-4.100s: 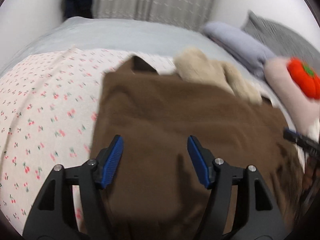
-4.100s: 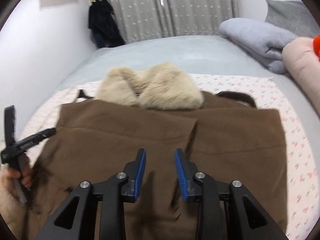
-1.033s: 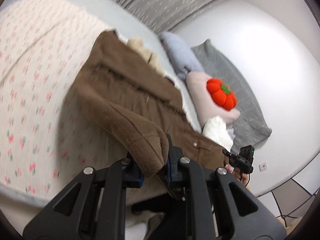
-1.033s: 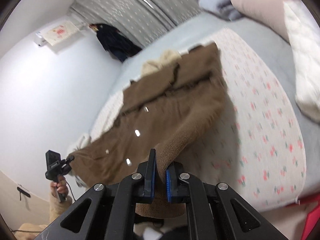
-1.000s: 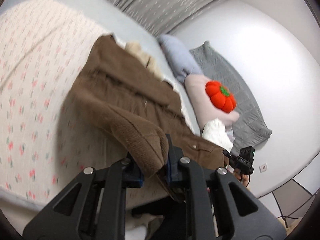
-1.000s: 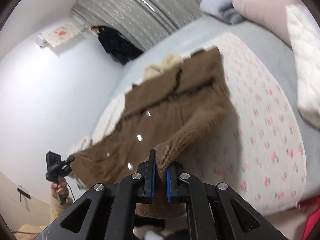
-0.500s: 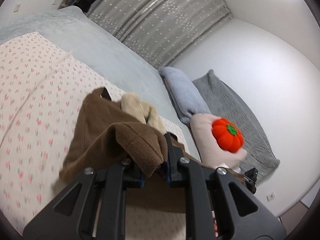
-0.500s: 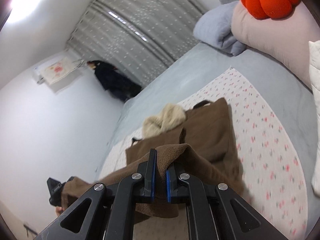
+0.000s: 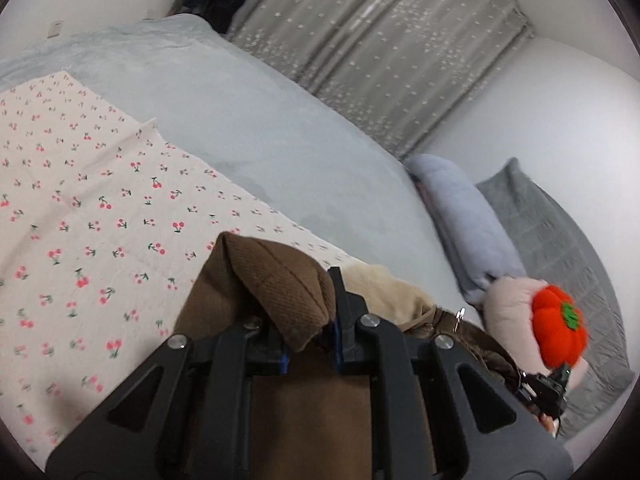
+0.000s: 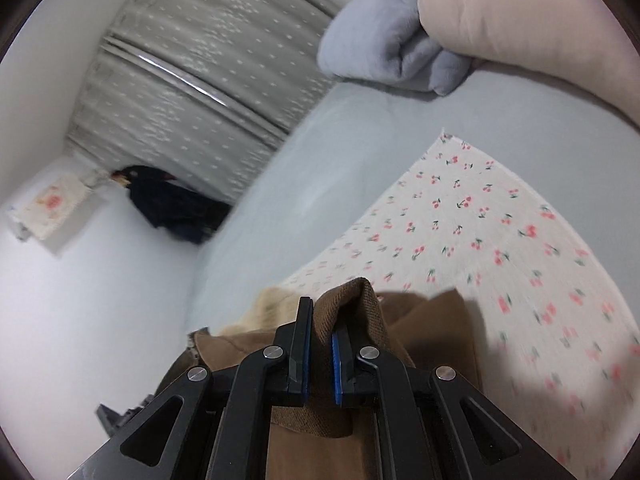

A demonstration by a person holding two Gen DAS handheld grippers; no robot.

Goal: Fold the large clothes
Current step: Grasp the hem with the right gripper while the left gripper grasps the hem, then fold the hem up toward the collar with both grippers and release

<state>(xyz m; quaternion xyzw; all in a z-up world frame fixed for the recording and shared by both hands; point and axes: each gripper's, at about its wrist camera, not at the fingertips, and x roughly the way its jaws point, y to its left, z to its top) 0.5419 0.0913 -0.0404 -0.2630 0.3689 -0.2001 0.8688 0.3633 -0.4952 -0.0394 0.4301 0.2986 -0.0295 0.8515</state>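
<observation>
A large brown coat (image 9: 276,280) with a cream fur collar (image 9: 392,292) lies on a cherry-print sheet (image 9: 80,208). My left gripper (image 9: 308,320) is shut on a knitted brown cuff of the coat, held over the coat near the collar. In the right wrist view, my right gripper (image 10: 320,344) is shut on another brown fold of the coat (image 10: 352,304), with the collar (image 10: 272,308) just left of it and the sheet (image 10: 500,240) to the right.
The bed has a pale grey cover (image 9: 240,120). A grey-blue folded blanket (image 9: 472,216), a pink pillow (image 9: 512,304), an orange pumpkin cushion (image 9: 560,328) and a grey quilt (image 9: 560,240) lie at the right. Curtains (image 9: 380,48) and dark hanging clothes (image 10: 168,204) are behind.
Both grippers have carried the coat's lower end forward over the coat toward the collar, so the coat now lies doubled beneath them. Both stay shut on the fabric.
</observation>
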